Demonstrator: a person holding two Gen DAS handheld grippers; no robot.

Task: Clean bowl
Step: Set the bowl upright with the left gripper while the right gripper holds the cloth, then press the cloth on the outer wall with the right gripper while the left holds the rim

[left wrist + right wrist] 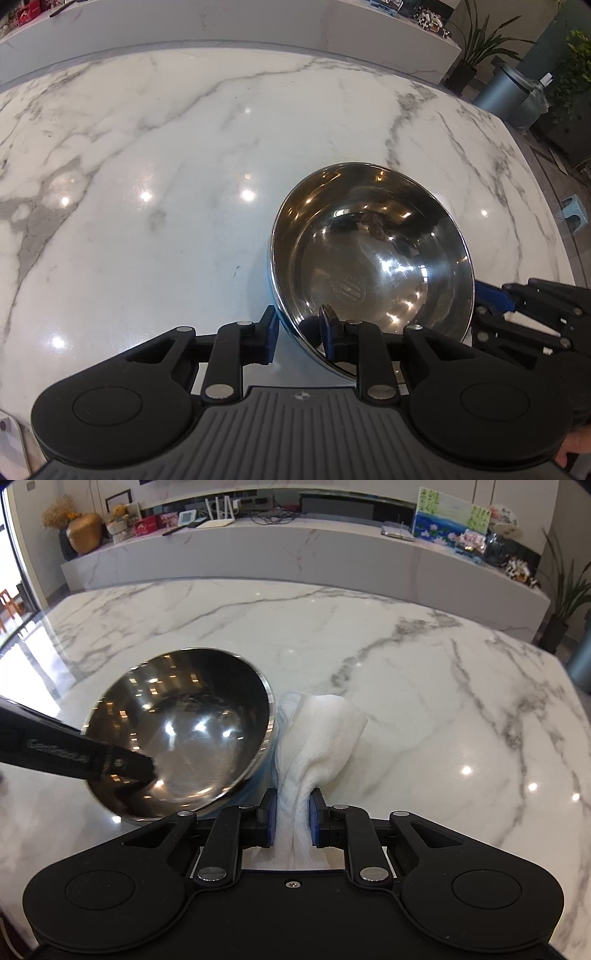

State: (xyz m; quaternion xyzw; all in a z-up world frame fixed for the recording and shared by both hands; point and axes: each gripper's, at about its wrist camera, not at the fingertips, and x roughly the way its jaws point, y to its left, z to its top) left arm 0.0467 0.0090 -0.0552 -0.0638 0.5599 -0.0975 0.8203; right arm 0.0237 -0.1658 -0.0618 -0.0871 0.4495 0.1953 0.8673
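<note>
The left gripper [301, 332] straddles the near rim of the bowl [373, 266], one finger outside the wall and the other inside; the jaws stand fairly wide, and whether both pads press the wall cannot be told for sure, though the bowl sits tilted as if held. The right gripper [291, 819] is closed tight on a white cloth [317, 734], which bulges forward past its fingertips and drapes onto the table [424, 686]. The cloth lies just right of the bowl [184, 731], touching or nearly touching its outer wall. In the right wrist view the left gripper's black finger reaches in from the left, down into the bowl. The steel bowl rests on the marble table near its front edge, its inside shiny and bare. Farther off, a marble ledge [295, 561] carries boxes, a painting [450, 524] and a gold vase [84, 531]. A potted plant [476, 48] and a grey bin [506, 88] stand beyond the table's right end.
</note>
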